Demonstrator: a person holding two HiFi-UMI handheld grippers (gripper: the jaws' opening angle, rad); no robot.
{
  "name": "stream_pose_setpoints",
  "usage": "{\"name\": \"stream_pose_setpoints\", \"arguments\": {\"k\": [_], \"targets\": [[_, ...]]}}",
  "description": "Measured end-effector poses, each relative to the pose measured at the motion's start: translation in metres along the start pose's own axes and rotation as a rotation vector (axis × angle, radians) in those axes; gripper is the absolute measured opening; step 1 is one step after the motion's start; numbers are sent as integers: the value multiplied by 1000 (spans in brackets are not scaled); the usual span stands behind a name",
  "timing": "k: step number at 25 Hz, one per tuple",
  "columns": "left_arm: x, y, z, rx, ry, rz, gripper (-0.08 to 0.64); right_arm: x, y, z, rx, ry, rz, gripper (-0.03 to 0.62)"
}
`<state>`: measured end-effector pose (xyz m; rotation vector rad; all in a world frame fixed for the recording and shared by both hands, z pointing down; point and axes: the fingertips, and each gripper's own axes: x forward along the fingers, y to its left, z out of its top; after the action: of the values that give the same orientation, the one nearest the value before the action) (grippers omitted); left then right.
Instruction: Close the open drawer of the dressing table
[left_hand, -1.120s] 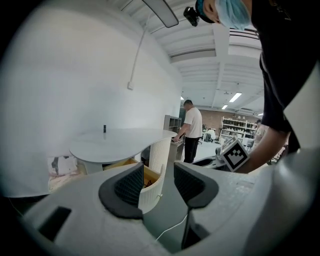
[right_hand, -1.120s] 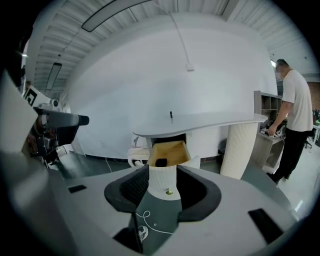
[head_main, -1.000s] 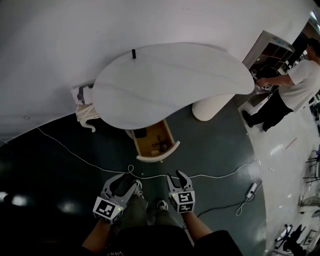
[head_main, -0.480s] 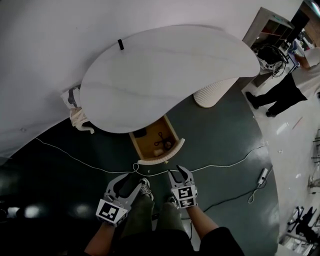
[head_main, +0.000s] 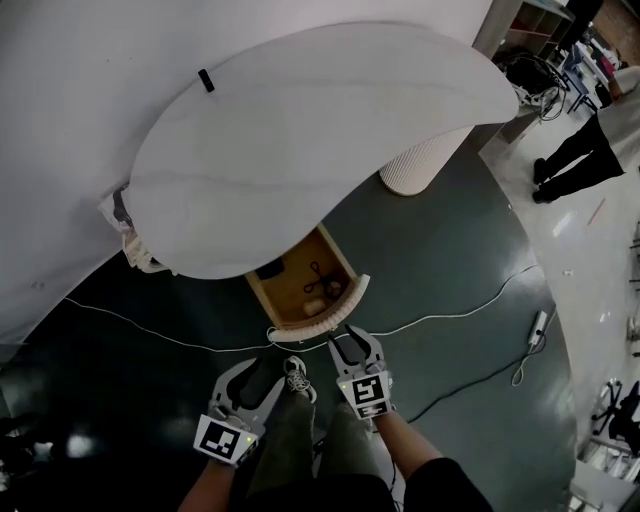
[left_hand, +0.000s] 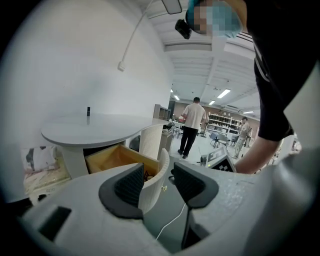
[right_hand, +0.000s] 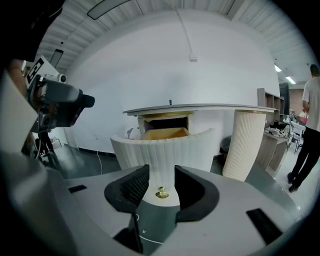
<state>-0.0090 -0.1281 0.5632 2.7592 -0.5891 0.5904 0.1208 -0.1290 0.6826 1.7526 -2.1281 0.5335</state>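
Approach step. Drawer (head_main: 296, 285) stands open under the bench (head_main: 300, 140), its front just ahead of both jaws. Right gripper (right_hand: 161, 182) released, empty, knob (right_hand: 161, 193) lined up between jaws. Left gripper (left_hand: 159, 180) released, empty. Next: press front straight in.

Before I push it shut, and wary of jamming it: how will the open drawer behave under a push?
The drawer looks like a stiff wooden box, so it should slide, not flex. Its front is wide and curved; an off-centre push might skew it. The loose scissors inside may shift.
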Motion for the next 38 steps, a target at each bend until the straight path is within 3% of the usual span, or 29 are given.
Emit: {"name": "stream_pose_setpoints", "arguments": {"k": [10, 20, 38], "targets": [[14, 6, -22, -29, 32, -24, 184, 17, 3, 3, -56, -37, 34, 212], [11, 18, -32, -49, 32, -5, 184, 39, -3, 11, -47, -41, 15, 211], [-37, 89, -43, -134, -54, 158, 183, 119, -7, 61, -143, -39, 7, 213]]}}
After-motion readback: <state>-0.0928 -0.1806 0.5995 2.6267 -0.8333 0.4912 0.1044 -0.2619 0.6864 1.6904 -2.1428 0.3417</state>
